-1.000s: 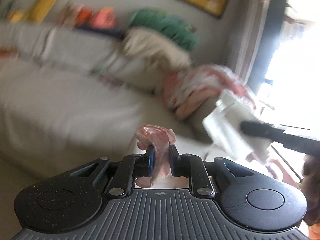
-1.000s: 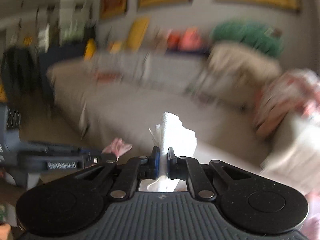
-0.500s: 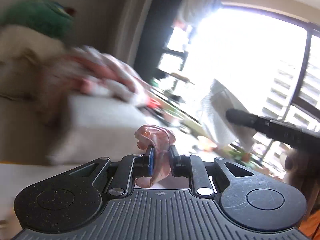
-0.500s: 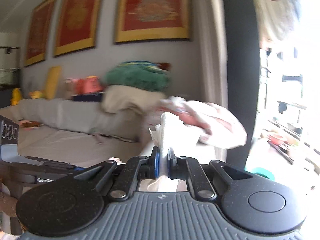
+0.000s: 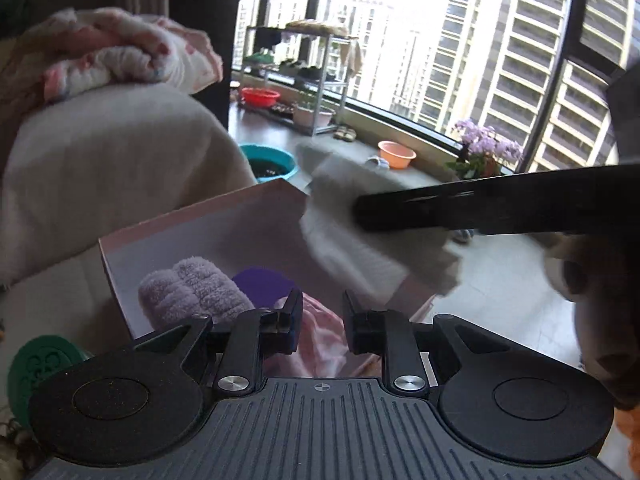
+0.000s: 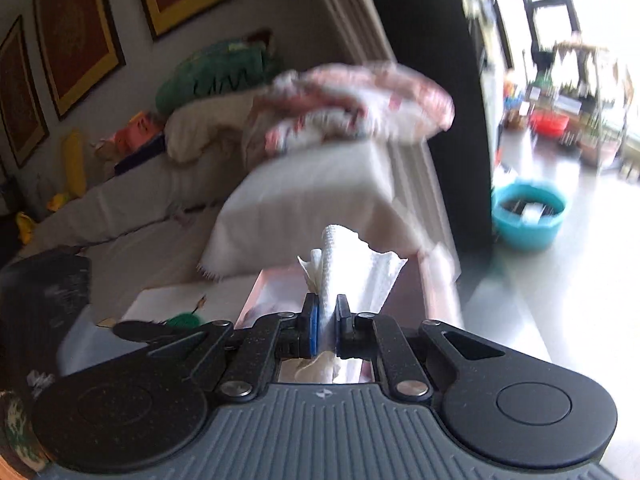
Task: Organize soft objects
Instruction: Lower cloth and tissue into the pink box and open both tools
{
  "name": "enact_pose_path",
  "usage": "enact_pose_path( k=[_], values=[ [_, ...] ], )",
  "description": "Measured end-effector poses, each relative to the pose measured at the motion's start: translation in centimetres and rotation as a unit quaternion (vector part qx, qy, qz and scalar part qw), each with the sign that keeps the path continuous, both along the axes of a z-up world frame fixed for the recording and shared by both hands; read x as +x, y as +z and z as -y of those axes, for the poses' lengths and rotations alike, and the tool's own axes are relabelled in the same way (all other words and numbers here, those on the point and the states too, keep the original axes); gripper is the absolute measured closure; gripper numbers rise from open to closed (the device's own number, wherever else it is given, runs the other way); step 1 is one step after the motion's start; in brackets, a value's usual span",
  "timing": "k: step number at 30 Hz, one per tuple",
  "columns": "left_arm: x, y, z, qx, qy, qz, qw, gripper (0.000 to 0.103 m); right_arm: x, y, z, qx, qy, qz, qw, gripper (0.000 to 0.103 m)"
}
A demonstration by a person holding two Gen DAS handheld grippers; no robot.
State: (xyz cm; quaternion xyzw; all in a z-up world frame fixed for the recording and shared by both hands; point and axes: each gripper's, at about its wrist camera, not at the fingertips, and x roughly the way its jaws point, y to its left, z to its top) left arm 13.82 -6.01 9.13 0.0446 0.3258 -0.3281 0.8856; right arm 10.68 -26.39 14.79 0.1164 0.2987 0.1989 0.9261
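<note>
A pink box [image 5: 208, 216] stands open beside the sofa. It holds a fluffy lilac towel [image 5: 192, 288] and a purple item [image 5: 260, 280]. My left gripper [image 5: 320, 312] is open right over the box, and the pink cloth [image 5: 320, 336] lies just below its jaws inside the box. My right gripper [image 6: 324, 320] is shut on a white cloth [image 6: 352, 268] and holds it above the box's far side [image 6: 268, 280]. In the left wrist view the white cloth [image 5: 360, 232] hangs from the right gripper over the box's right corner.
A cream-covered sofa arm [image 5: 100, 168] with a pink patterned blanket [image 5: 120, 52] stands left of the box. A green round object [image 5: 36, 364] lies by the box. A teal basin [image 5: 268, 160], an orange basin [image 5: 396, 152] and a plant rack [image 5: 304, 80] stand by the window.
Both grippers swung right from the sofa to the pink box. My left gripper opened and the pink cloth dropped into the box. The right gripper still holds the white cloth.
</note>
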Motion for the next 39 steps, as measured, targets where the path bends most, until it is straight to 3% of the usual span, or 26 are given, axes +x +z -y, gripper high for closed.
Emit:
enact_pose_path(
  k=[3, 5, 11, 16, 20, 22, 25, 27, 30, 32, 34, 39],
  values=[
    [-2.0, 0.3, -1.2, 0.027, 0.007, 0.022, 0.9994, 0.076, 3.7, -3.2, -1.7, 0.041, 0.029, -0.085, 0.995, 0.095],
    [-2.8, 0.7, -2.4, 0.025, 0.026, 0.032, 0.9988, 0.076, 5.0, -5.3, -2.5, 0.045, 0.023, -0.13, 0.99, 0.095],
    [-4.4, 3.1, -10.4, -0.035, 0.106, 0.046, 0.9927, 0.076, 5.2, -7.6, -4.0, -0.033, -0.014, -0.158, 0.987, 0.095],
    [-7.0, 3.5, -17.8, -0.059, 0.209, 0.069, 0.9737, 0.076, 4.4, -6.8, -5.6, -0.112, -0.031, -0.127, 0.985, 0.094],
    [-9.9, 3.0, -23.5, -0.08, 0.274, 0.065, 0.956, 0.076, 3.9, -6.2, -7.2, -0.173, -0.037, -0.111, 0.978, 0.075],
    [-11.1, 2.6, -25.7, -0.084, 0.3, 0.061, 0.9483, 0.076, 3.5, -5.2, -7.6, -0.176, -0.038, -0.099, 0.979, 0.069],
    [-12.4, 1.7, -28.6, -0.089, 0.334, 0.053, 0.9369, 0.076, 2.1, -2.6, -8.3, -0.174, -0.049, -0.049, 0.982, 0.055],
    [-13.3, 1.2, -30.2, -0.095, 0.357, 0.049, 0.9281, 0.076, 0.6, -0.5, -9.0, -0.179, -0.06, -0.001, 0.982, 0.04],
    [-14.0, 0.5, -32.0, -0.107, 0.385, 0.047, 0.9156, 0.076, -1.7, 1.5, -10.8, -0.184, -0.053, 0.06, 0.98, 0.037],
    [-14.0, 0.0, -32.7, -0.116, 0.392, 0.042, 0.9116, 0.076, -3.3, 2.0, -12.3, -0.185, -0.026, 0.085, 0.979, 0.036],
    [-14.1, -0.5, -33.1, -0.119, 0.389, 0.037, 0.9129, 0.076, -4.7, 1.7, -14.3, -0.191, 0.007, 0.099, 0.977, 0.035],
    [-12.9, -2.2, -33.4, -0.12, 0.374, 0.014, 0.9194, 0.076, -6.5, -0.9, -19.7, -0.2, 0.097, 0.084, 0.971, 0.035]
  ],
)
